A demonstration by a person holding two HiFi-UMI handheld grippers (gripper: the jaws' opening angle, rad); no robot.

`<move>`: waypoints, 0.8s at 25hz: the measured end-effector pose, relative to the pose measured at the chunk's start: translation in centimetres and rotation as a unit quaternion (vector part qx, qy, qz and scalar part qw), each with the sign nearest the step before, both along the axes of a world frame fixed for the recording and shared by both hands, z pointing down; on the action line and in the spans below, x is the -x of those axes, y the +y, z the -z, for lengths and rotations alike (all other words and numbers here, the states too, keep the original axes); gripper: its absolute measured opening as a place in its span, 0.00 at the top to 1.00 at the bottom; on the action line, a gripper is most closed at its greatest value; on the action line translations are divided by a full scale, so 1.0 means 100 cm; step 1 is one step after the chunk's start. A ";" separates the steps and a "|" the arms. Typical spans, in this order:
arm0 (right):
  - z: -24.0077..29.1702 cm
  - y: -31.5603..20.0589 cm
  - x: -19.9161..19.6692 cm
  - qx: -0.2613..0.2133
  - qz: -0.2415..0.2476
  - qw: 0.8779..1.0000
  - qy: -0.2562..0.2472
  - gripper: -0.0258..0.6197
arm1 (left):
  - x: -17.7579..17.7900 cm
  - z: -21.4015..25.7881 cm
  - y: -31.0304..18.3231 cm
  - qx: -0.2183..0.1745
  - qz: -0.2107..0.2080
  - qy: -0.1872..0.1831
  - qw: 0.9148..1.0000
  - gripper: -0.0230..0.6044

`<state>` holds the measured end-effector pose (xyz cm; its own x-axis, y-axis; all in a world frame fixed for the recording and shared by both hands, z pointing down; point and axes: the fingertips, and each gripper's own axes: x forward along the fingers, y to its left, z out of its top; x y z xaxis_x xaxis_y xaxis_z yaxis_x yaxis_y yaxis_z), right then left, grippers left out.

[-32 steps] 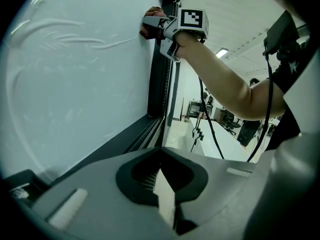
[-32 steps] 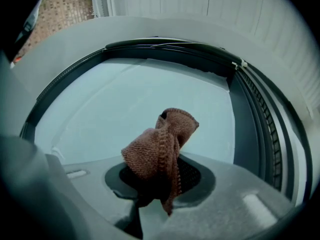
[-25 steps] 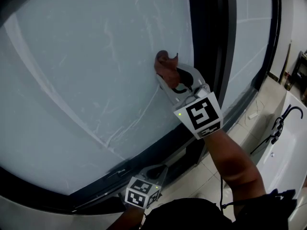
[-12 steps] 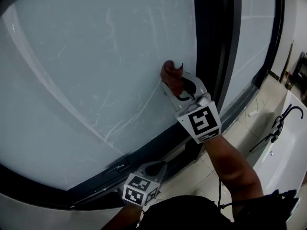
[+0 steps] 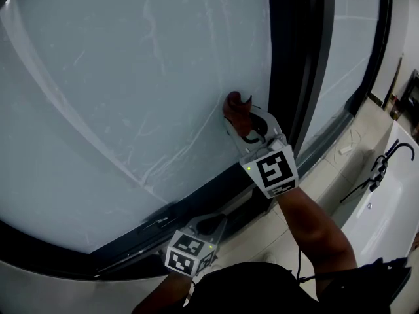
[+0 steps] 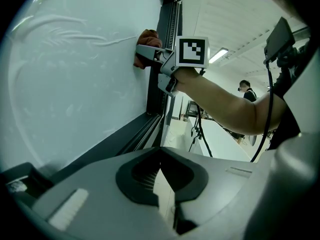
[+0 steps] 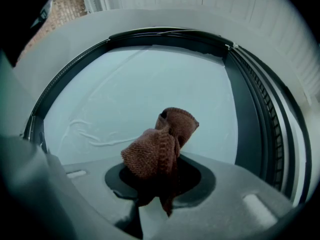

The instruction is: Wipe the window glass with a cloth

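Observation:
A bunched brown cloth (image 5: pixel 236 107) presses against the pale window glass (image 5: pixel 131 77), close to the dark vertical frame. My right gripper (image 5: pixel 243 124) is shut on the cloth (image 7: pixel 159 144), which bulges out past its jaws toward the glass (image 7: pixel 150 89). In the left gripper view the cloth (image 6: pixel 146 40) and the right gripper (image 6: pixel 156 59) show against the glass (image 6: pixel 65 79). My left gripper (image 5: pixel 208 225) hangs low by the bottom frame; its jaws stand a narrow slit apart on nothing (image 6: pixel 161 184). Streaks and smears cross the glass.
A dark window frame (image 5: pixel 298 64) runs up to the right of the cloth, and a dark sill rail (image 5: pixel 196 198) runs below. A white bathtub with a black tap (image 5: pixel 386 169) stands at the right. A person (image 6: pixel 246 90) stands far off in the room.
The right gripper with the cloth has slid down and slightly right on the glass. The left gripper has stayed low by the sill.

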<state>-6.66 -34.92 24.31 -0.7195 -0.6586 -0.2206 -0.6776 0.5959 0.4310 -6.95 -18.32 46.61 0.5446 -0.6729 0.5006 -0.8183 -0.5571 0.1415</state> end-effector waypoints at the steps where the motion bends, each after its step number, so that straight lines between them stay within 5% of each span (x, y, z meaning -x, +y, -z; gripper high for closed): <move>1: -0.003 0.000 0.000 0.003 0.000 1.000 0.001 0.79 | 0.000 0.000 0.000 0.000 0.000 0.000 1.000 0.94; 20: -0.104 -0.004 0.003 0.080 0.003 0.997 0.020 0.79 | 0.001 -0.007 0.000 0.008 0.000 -0.001 1.000 0.94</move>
